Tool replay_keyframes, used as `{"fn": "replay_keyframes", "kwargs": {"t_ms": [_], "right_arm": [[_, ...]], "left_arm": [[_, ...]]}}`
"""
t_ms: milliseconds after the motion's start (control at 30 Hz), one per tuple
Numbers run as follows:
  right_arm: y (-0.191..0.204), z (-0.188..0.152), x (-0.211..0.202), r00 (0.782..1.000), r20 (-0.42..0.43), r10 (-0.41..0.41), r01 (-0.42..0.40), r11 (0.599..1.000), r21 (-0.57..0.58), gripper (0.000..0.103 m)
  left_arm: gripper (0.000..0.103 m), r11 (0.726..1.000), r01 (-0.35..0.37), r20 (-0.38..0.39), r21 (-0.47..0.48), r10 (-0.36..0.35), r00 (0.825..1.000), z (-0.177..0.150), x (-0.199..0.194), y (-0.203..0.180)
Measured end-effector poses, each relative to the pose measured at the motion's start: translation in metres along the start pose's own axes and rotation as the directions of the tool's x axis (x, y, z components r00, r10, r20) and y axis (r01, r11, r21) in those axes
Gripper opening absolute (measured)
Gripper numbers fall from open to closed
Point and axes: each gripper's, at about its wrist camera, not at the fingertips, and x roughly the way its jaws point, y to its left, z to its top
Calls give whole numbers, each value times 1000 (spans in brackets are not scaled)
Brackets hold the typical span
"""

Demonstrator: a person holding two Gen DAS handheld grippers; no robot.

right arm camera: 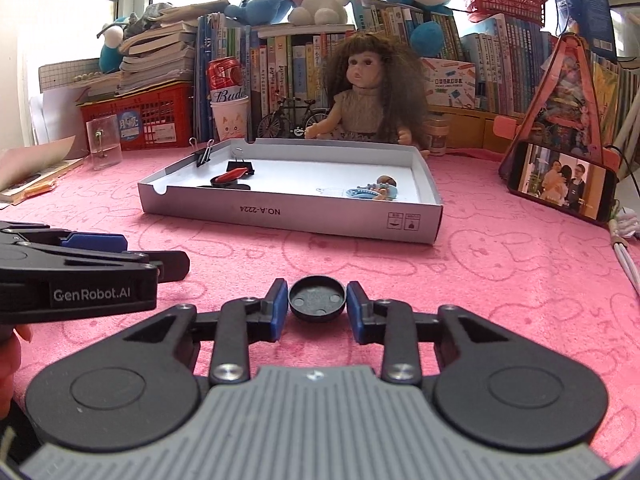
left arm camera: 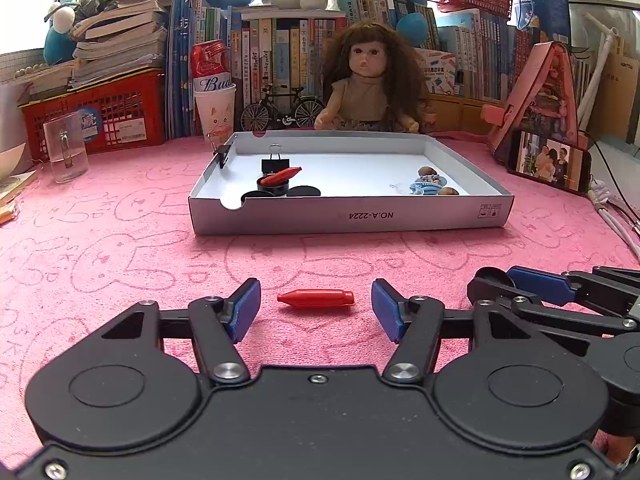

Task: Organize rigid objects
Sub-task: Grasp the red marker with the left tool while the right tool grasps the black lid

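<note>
Partly done: clips, caps and trinkets lie in the box [left arm camera: 348,218]; left tool [left arm camera: 316,310] open around red cap [left arm camera: 316,298], right tool [right arm camera: 317,306] clamps black lid [right arm camera: 317,299].

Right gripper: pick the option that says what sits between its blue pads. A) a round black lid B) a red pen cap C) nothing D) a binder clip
A: in the right wrist view the right gripper has its blue pads closed against both sides of the round black lid, above the pink cloth.
</note>
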Motion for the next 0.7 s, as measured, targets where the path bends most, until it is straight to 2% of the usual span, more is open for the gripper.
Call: {"fn": "replay_keyframes", "kwargs": {"t_ms": [233, 533, 700], "right_arm": [[0, 1, 2, 1000, 4, -29, 28, 999, 21, 37], [4, 3, 4, 999, 2, -40, 40, 999, 22, 38], [10, 5, 6, 999, 5, -38, 38, 999, 12, 38]], "left_arm": [[58, 1000, -30, -15, -2, 30, 999, -3, 9, -4], [57, 999, -33, -10, -3, 33, 999, -4, 10, -3], [47, 999, -34, -3, -2, 34, 999, -5, 9, -2]]}}
